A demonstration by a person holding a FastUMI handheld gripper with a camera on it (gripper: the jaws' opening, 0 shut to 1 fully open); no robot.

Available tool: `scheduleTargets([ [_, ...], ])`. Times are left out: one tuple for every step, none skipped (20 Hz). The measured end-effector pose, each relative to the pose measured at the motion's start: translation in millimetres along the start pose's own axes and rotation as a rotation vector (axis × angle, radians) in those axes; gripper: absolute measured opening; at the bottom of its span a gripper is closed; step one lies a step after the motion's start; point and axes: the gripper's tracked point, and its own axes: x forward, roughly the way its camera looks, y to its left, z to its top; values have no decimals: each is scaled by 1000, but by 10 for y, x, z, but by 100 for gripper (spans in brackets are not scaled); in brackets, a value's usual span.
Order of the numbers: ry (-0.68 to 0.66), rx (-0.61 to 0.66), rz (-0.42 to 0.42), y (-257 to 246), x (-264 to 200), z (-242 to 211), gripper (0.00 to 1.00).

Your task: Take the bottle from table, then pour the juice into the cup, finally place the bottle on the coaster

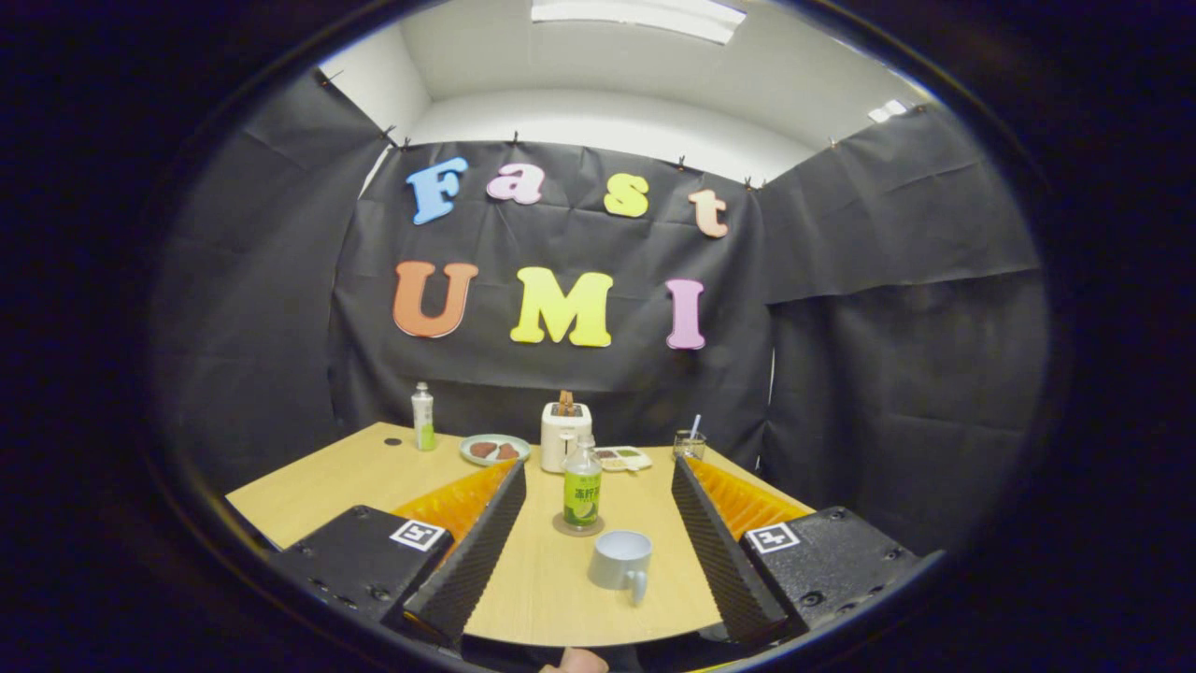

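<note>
The gripper (598, 486) has its two fingers spread wide apart, and they hold nothing. One ribbed finger (481, 551) is on the left and the other is on the right. Bare tabletop lies between them.

Between the fingers, near their base, stands a small grey cup with a handle (621, 561). It sits upright and its handle points toward the camera. The cup touches neither finger.

Just behind the cup, still between the fingers, stands a clear plastic bottle with a green label and a white cap (582, 484). It is upright. It stands on a small round brown coaster (578, 529). There is a little gap between the coaster and the cup.

All of this is on a light wooden table (346, 481).

Beyond the fingertips, at the back of the table, is a white toaster with something brown sticking out of the top (565, 435). To its left is a round pale green plate with brown food on it (494, 450). Further left stands a second clear bottle with a green bottom part (423, 417), near a small dark dot on the table. To the right of the toaster lies a flat white tray with small bits of food (624, 458). Next to that is a clear glass with a straw (689, 441).
</note>
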Motion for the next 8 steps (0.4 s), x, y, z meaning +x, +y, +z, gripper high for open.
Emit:
scheduleTargets([
  [-7, 5, 2, -12, -20, 16, 100],
  [-8, 3, 12, 5, -25, 13, 100],
  [-9, 1, 17, 9, -40, 15, 100],
  [-15, -2, 14, -15, -62, 33, 100],
  [-24, -4, 10, -38, -74, 52, 100],
  [-28, -4, 11, -33, -77, 50, 100],
  [-24, -2, 17, -16, -82, 41, 100],
  [-20, 3, 22, -10, -82, 25, 100],
])
